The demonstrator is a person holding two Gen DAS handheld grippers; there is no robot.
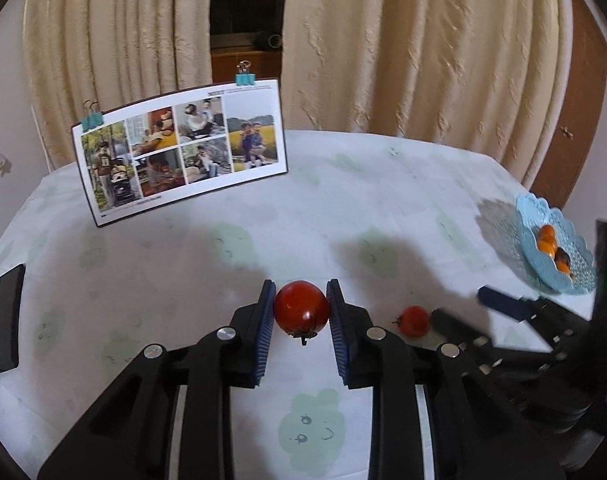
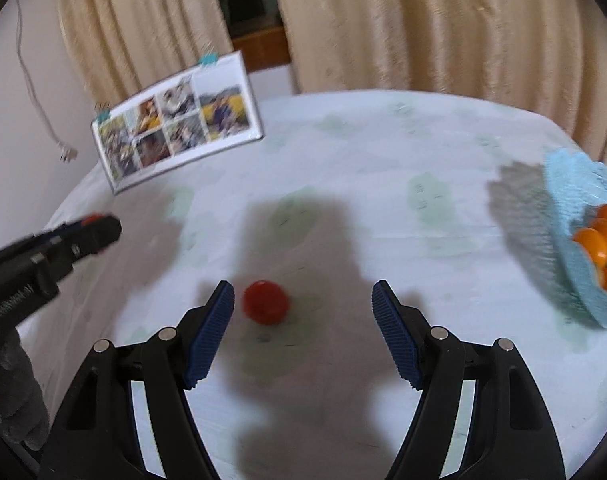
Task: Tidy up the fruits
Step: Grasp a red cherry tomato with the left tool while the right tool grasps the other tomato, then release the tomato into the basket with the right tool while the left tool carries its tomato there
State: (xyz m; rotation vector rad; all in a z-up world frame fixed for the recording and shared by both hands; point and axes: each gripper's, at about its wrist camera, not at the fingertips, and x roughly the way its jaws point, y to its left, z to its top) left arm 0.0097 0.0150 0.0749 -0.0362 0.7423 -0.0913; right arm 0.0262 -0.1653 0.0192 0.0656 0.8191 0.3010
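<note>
At lower centre, the left tool (image 1: 300, 312) grips 1 tomato (image 1: 301, 307). Right tool (image 2: 303, 320) gapes empty around the second tomato (image 2: 265, 301) on the counter (image 2: 383, 184). Oranges (image 2: 593, 242) already fill the blue dish (image 2: 575, 264); 2 tomatoes remain.

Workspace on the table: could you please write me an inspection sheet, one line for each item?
Surface: table under a pale cloth with green cartoon prints.
Job's things: one red tomato held; a second tomato on the cloth; blue lace dish at the right edge holding orange fruits.
Clutter: photo board standing with teal clips; a black bar at the left edge.
Grippers: left gripper shut on the first tomato; right gripper open, its jaws either side of the second tomato and not touching it.
Cables: a white cord hanging on the wall.
Surroundings: beige curtains, a wooden door.
</note>
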